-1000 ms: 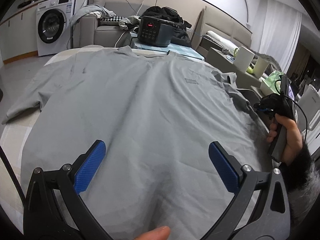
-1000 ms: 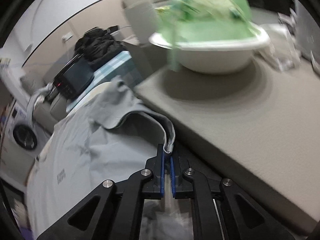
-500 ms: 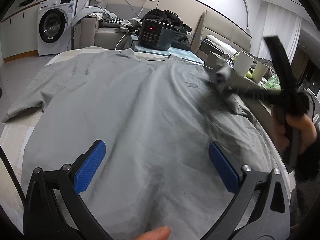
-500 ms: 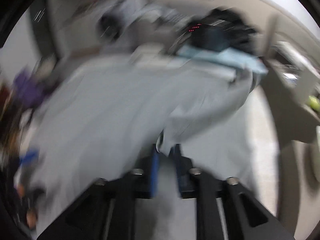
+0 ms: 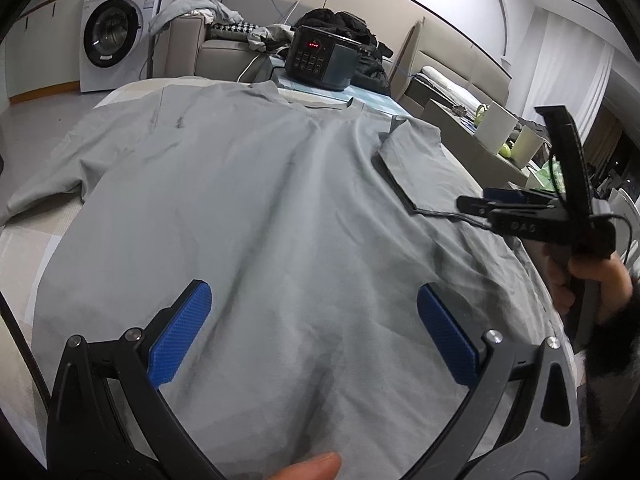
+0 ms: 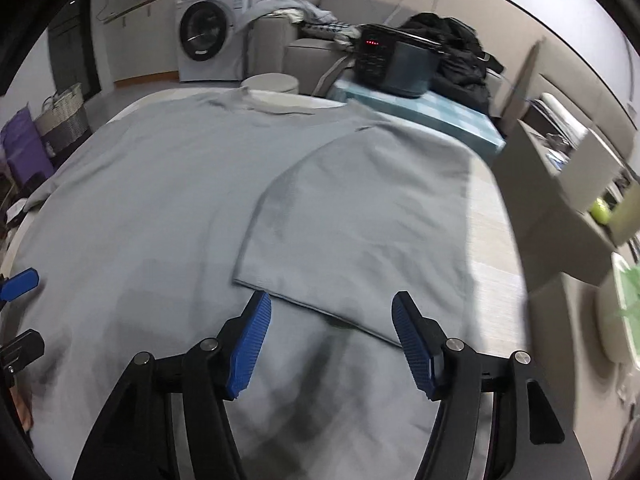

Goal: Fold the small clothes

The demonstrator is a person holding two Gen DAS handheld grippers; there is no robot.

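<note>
A grey T-shirt [image 5: 248,208] lies spread flat on the table, collar at the far side. Its right sleeve [image 6: 360,216] is folded inward over the shirt body and lies flat. It also shows in the left wrist view [image 5: 420,168]. My left gripper [image 5: 316,320] is open and empty, hovering over the shirt's lower middle. My right gripper [image 6: 332,320] is open and empty, just behind the folded sleeve's cuff edge. It shows from the side in the left wrist view [image 5: 480,204]. The shirt's left sleeve [image 5: 44,184] lies spread out.
A black appliance with red lights [image 5: 320,60] stands on a checked cloth beyond the collar. A washing machine [image 5: 116,32] and a sofa with clothes [image 5: 224,36] are at the back. A side table with cups [image 5: 504,136] and a white bowl [image 6: 616,312] stands to the right.
My right gripper carried the right sleeve from the table's right edge inward over the shirt, then opened and let it go. The left gripper stayed open in place.
</note>
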